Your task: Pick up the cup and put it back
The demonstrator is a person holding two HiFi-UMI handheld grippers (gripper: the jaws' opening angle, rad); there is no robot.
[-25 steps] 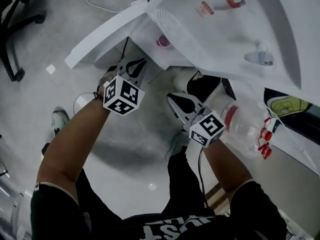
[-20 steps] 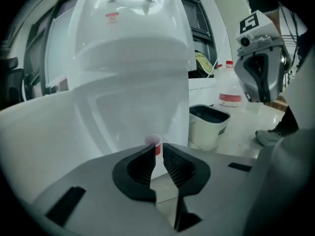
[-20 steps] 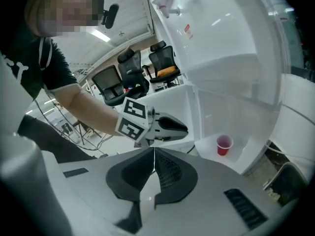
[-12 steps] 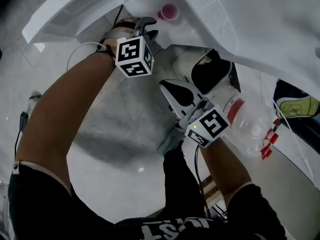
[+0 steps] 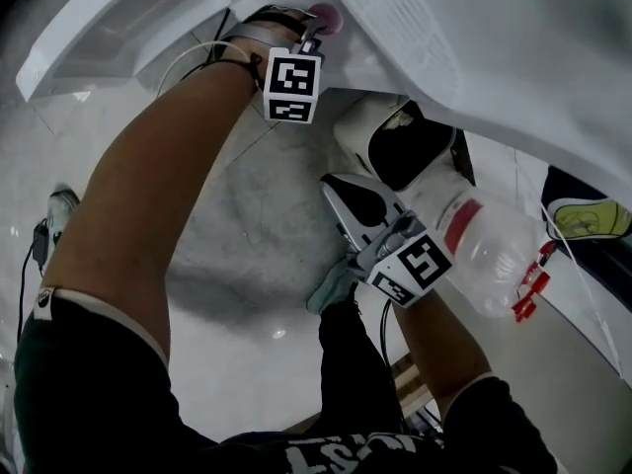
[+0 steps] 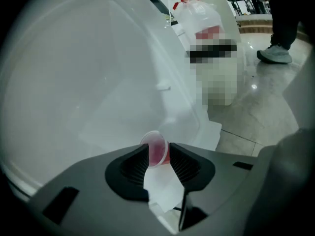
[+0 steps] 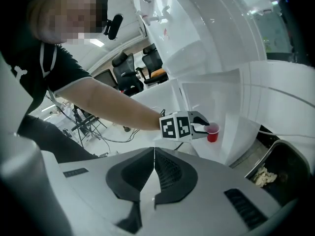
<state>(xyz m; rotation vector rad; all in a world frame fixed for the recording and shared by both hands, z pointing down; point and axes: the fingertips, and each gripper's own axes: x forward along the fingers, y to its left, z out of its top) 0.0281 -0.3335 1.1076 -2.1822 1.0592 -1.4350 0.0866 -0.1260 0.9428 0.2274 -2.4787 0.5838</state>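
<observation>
A small red cup [image 5: 327, 15] stands on a ledge of the white moulded shell [image 5: 494, 57] at the top of the head view. My left gripper [image 5: 314, 32] reaches up to it. In the left gripper view the cup [image 6: 157, 149] sits between the ribbed pads of my left gripper [image 6: 158, 156], whose jaws have just been opening and stand open, not squeezing it. The right gripper view shows the cup [image 7: 212, 132] upright at the left gripper's tips [image 7: 203, 128]. My right gripper [image 5: 338, 188] hangs lower over the floor, jaws shut on nothing [image 7: 154, 151].
A large clear plastic bottle with a red band [image 5: 482, 250] lies to the right of my right hand. A white bin with a dark inside [image 5: 400, 146] stands under the shell. Cables [image 5: 193, 57] and a shoe [image 5: 59, 205] are on the grey floor.
My left gripper has travelled up the picture to the cup on the ledge, rolling its marker cube, and its jaws now stand around the cup. The right gripper has sunk slightly.
</observation>
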